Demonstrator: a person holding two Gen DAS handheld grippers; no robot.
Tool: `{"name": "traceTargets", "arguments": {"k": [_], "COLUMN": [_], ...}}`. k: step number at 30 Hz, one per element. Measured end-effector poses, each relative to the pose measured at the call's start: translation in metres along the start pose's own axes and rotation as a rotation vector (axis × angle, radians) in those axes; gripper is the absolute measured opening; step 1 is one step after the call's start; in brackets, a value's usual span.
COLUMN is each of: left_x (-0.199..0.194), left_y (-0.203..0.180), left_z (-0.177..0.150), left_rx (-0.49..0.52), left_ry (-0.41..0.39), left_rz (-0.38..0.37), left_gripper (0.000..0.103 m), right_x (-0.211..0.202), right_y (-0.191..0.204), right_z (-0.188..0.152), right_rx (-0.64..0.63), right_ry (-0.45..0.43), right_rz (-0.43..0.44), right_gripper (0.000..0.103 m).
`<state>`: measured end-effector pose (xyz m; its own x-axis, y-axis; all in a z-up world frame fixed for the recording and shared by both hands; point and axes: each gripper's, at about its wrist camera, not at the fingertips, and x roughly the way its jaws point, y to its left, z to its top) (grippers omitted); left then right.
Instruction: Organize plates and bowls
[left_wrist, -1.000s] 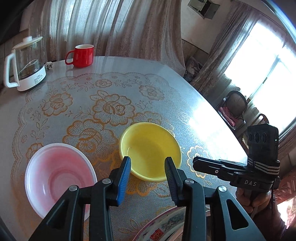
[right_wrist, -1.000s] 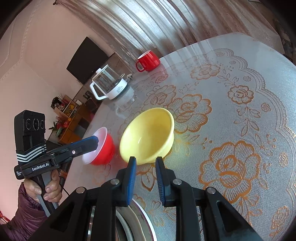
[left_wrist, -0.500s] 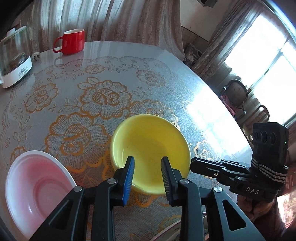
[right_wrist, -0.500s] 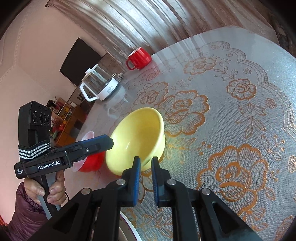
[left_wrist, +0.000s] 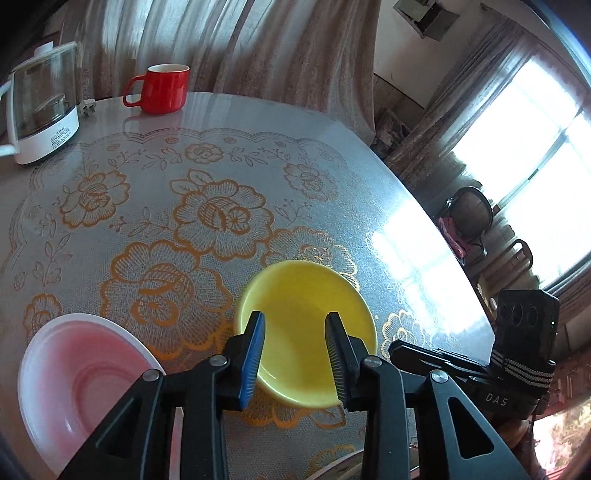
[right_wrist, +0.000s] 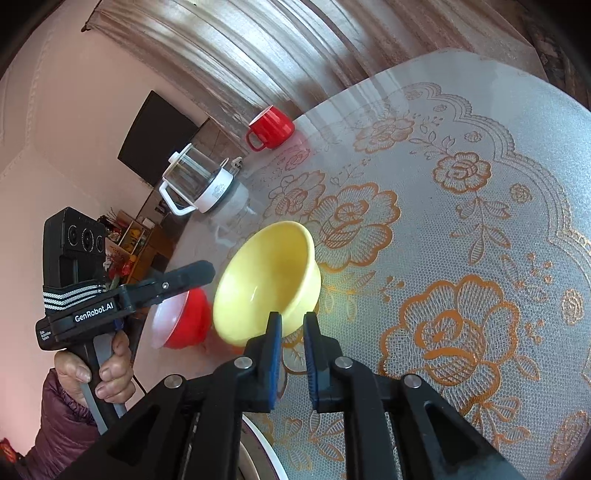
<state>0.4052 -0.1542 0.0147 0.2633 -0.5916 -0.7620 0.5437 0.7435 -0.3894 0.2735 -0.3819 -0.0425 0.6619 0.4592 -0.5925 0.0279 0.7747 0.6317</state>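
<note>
While both grippers are hovering, the yellow bowl (right_wrist: 266, 280) is sitting on the table (right_wrist: 480, 184).
Left gripper (left_wrist: 294, 354) jaws are opening, nothing between; right gripper (right_wrist: 292, 354) jaws are opening narrowly, empty, beside the bowl's near rim.

Sunlight is pouring through a bright window (left_wrist: 535, 155) at two o'clock, glaring off the glass-topped round table (left_wrist: 413, 236) and its lace floral cloth (right_wrist: 461, 229). Brownish curtains (left_wrist: 258, 48) are hanging at twelve o'clock. A dark chair (left_wrist: 471, 214) is standing at three o'clock. A black television (right_wrist: 155, 138) is hanging on the pale pink wall (right_wrist: 55, 110) at ten o'clock.
</note>
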Motion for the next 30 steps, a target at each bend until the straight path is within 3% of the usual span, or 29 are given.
{"name": "traceTargets", "arguments": {"k": [8,18,19,23,25,30], "left_x": [0.015,0.025,0.026,0.029,0.027,0.028], "left_y": [0.010,0.010,0.010,-0.001,0.001,-0.001], "left_z": [0.007,0.011,0.011,0.007,0.006,-0.002], "left_rx": [-0.042,-0.013,-0.009,0.078,0.074,0.098], "left_ry": [0.022,0.036,0.044,0.049,0.043,0.053], "left_rz": [0.006,0.046,0.045,0.101,0.105,0.094], "left_gripper": [0.052,0.052,0.051,0.029,0.020,0.017], "right_x": [0.010,0.018,0.018,0.020,0.020,0.015], "right_y": [-0.003,-0.001,0.000,-0.001,0.000,-0.007], "right_z": [0.003,0.004,0.004,0.004,0.004,0.005], "right_rx": [0.041,0.036,0.032,0.025,0.020,0.037], "right_ry": [-0.008,-0.006,-0.006,-0.013,-0.010,-0.024], "right_rz": [0.026,0.020,0.019,0.003,-0.006,-0.010], "right_gripper": [0.019,0.019,0.019,0.015,0.015,0.013]}}
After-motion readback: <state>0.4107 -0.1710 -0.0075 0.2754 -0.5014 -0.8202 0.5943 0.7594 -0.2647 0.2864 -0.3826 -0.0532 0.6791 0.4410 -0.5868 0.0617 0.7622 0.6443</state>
